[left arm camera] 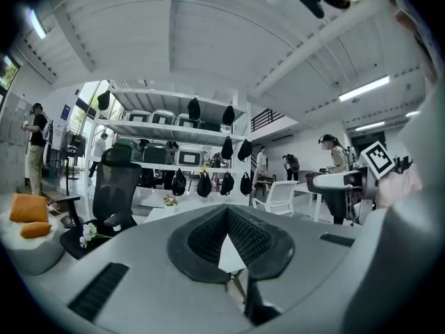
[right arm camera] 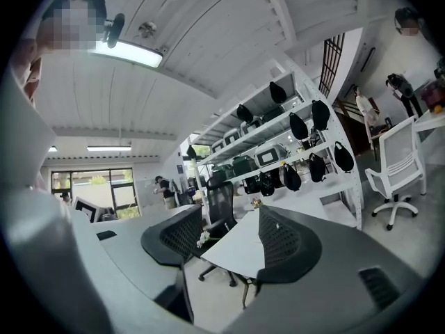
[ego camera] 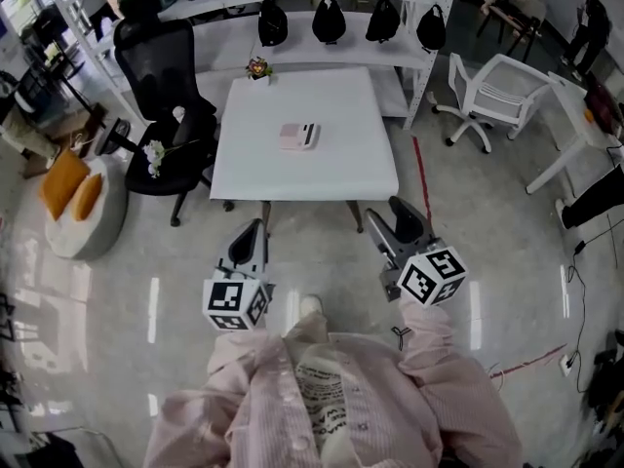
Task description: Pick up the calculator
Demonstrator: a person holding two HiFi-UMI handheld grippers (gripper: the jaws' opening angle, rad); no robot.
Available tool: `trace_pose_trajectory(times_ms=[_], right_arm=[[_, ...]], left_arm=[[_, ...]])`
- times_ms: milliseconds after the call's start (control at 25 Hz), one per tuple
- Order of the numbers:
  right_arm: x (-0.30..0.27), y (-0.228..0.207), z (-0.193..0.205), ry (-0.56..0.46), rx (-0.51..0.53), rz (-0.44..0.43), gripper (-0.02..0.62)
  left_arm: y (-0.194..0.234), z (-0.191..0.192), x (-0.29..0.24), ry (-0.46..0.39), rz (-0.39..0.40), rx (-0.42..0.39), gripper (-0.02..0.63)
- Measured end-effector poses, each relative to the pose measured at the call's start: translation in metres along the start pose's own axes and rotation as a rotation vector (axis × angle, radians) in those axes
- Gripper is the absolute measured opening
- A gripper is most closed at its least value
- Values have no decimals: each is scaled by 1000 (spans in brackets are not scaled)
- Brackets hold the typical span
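Note:
The calculator (ego camera: 298, 136), small, pink and white, lies flat near the middle of the white table (ego camera: 341, 169). Both grippers hang over the floor in front of the table's near edge, pointing roughly level toward it and well short of the calculator. My left gripper (ego camera: 255, 226) (left arm camera: 226, 214) is shut with its pads meeting at the tips and nothing between them. My right gripper (ego camera: 387, 213) (right arm camera: 229, 232) stands open and empty, with the table's corner (right arm camera: 233, 245) showing through its gap. I cannot make out the calculator in either gripper view.
A small potted plant (ego camera: 258, 67) stands at the table's far left corner. A black office chair (ego camera: 161, 96) stands left of the table, beside a white beanbag with orange cushions (ego camera: 83, 198). Shelves with black bags (ego camera: 329, 18) run behind; a white chair (ego camera: 492, 96) stands at the right.

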State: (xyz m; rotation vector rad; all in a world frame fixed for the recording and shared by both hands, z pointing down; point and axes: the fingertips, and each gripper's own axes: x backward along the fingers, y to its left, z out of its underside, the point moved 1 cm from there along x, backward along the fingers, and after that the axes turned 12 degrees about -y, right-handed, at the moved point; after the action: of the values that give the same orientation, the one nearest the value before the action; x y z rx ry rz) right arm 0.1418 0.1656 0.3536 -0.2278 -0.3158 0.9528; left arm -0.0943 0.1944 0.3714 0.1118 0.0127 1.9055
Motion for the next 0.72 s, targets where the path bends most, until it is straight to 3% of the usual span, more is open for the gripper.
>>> trace_pose_trajectory(times_ms=[480,720], right_arm=[[-93,-29,28,38,-31,34,225],[-112,-37,42,63,-50,41,225]], left_arm=[[78,28,-71,41,-12,42,0],[86,39,-92,58,21,55,1]])
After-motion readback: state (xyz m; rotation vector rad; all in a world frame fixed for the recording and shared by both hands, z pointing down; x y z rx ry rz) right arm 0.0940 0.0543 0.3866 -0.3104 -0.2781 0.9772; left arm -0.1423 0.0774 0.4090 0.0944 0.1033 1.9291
